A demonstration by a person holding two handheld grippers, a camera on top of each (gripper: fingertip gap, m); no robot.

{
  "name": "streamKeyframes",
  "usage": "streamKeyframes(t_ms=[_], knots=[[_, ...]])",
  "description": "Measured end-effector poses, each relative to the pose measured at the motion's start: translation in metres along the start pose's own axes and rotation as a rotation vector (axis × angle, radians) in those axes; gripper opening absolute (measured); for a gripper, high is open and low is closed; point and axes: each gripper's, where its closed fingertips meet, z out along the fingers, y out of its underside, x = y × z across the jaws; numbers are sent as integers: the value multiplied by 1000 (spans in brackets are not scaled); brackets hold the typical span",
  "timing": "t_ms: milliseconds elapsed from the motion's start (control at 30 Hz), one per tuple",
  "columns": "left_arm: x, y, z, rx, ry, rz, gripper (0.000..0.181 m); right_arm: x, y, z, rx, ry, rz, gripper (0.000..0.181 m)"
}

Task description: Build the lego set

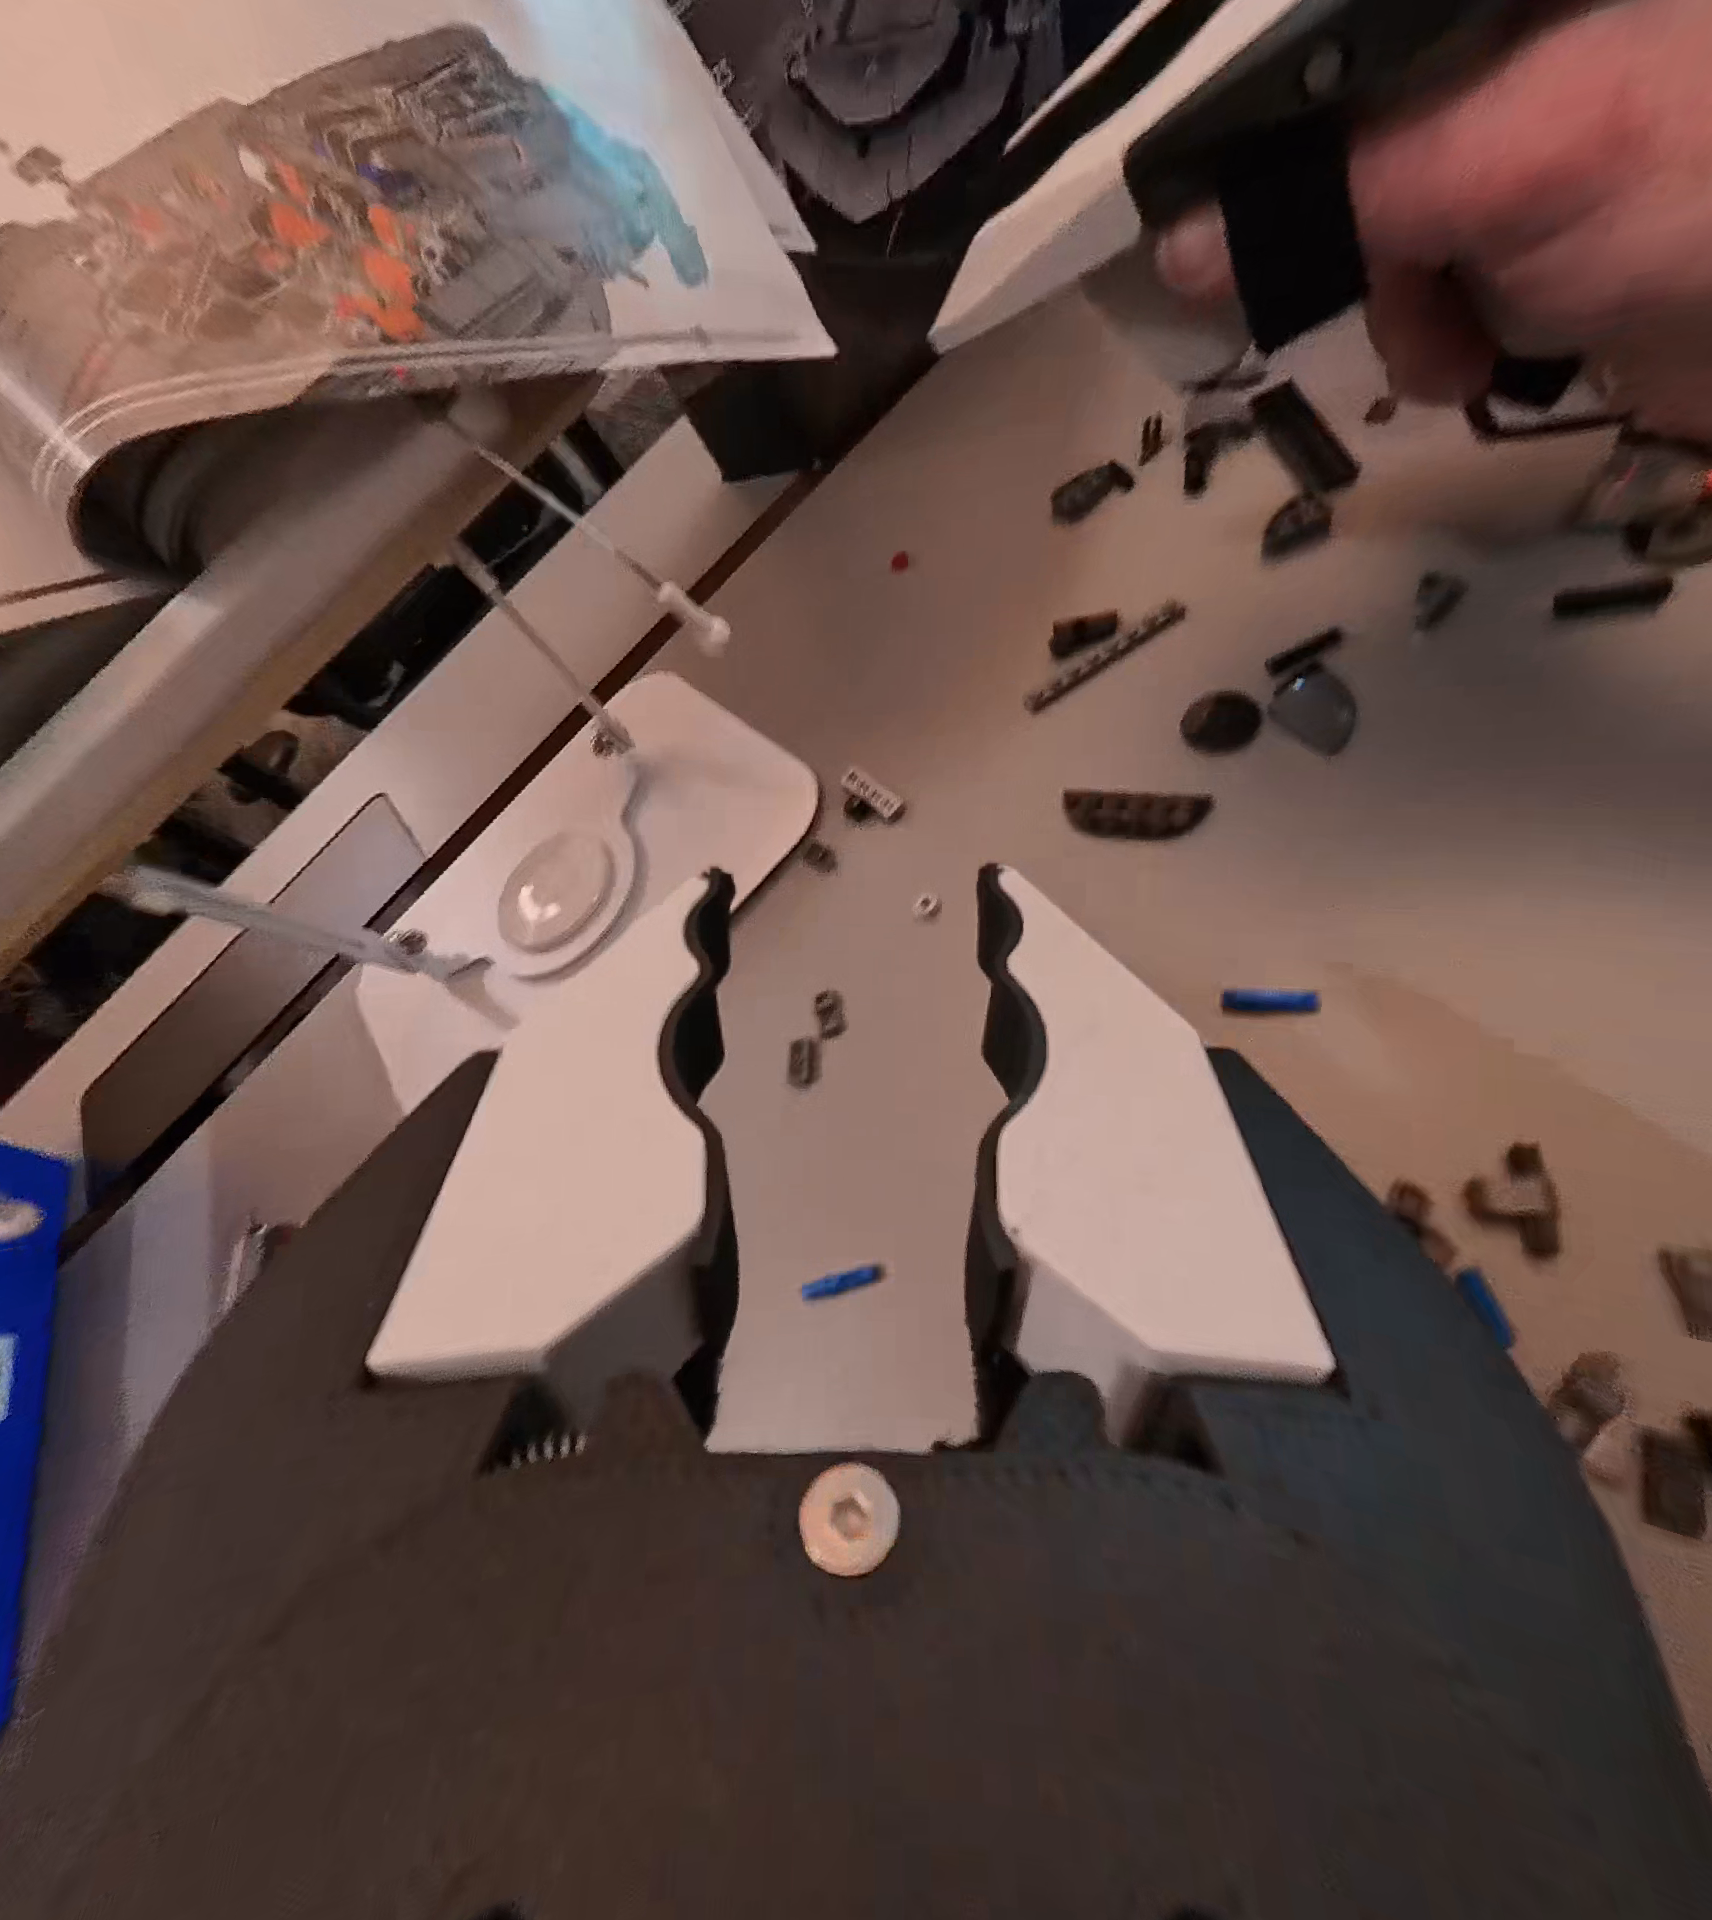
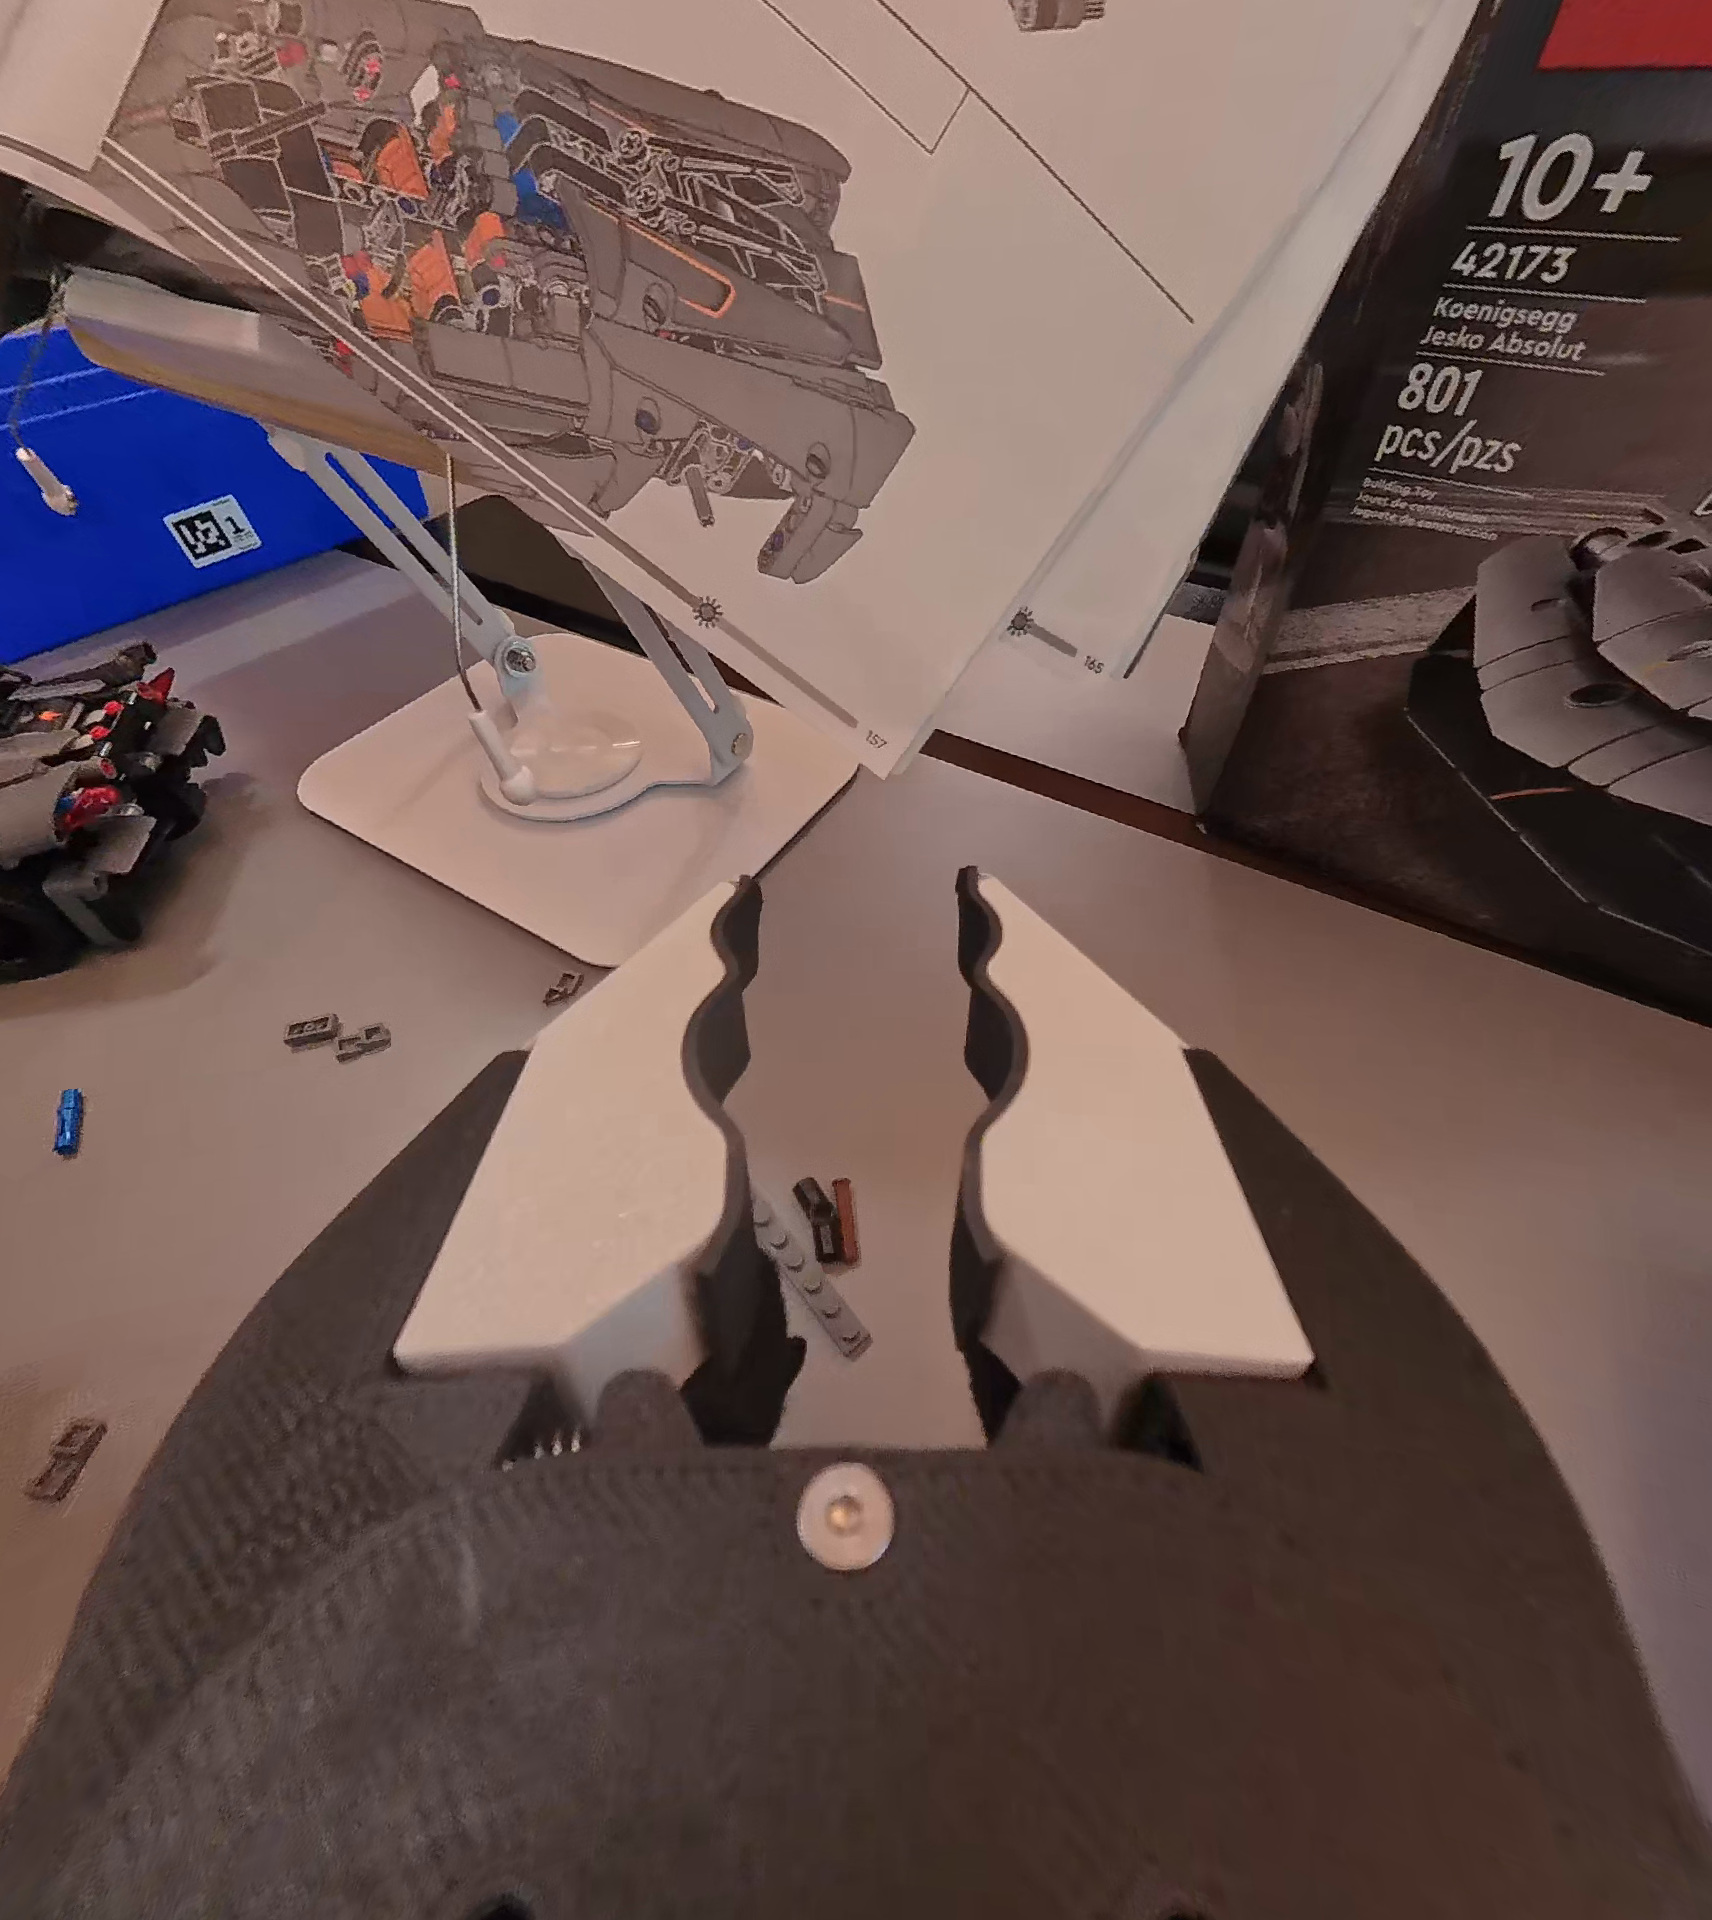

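Lego pieces (image 1: 1132, 810) are seen scattered over a pale table (image 1: 1454, 935), most of them ahead and to the right of the left gripper (image 1: 850, 883), whose white fingers (image 1: 571, 1143) are spread wide with nothing held. Two small dark pieces (image 1: 816, 1039) and a blue pin (image 1: 839, 1283) are framed in the gap between those fingers. A part-built grey car model (image 2: 31, 810) is shown well to the left of the right gripper (image 2: 857, 883), which is likewise parted wide and empty. A grey studded plate (image 2: 810, 1273) and a dark-and-brown piece (image 2: 831, 1216) lie between its fingers, near their base. A second blue pin (image 2: 68, 1122) and two dark pieces (image 2: 338, 1036) are placed off to its left. An open instruction booklet (image 2: 571, 312) is propped on a white stand (image 2: 571, 810) just ahead of both grippers. A blue bin (image 2: 104, 488) is seen behind the stand to the left, and the set's box (image 2: 1506, 623) ahead to the right. In the left wrist view, a hand (image 1: 1558, 208) gripping a black handle is caught, blurred, far ahead to the right.
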Motion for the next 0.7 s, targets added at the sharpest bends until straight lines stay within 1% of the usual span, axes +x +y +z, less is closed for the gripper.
streamKeyframes(t_ms=[133,200,300,533,700], knots=[[-11,13,-22,-6,-7,-21,44,-6,1,2,-11,-5,-29,36],[-15,20,-29,-17,-22,13,42,-9,0,2,-8,-14,-45,36],[-15,30,-30,-49,-21,66,41,-19,-6,1,14,-39,-71,36],[-28,59,-40,-77,-18,152,41,-31,0,5,-27,-73,-122,35],[-46,75,-43,-87,-12,168,40,-49,-2,0,-29,-184,-158,30]])
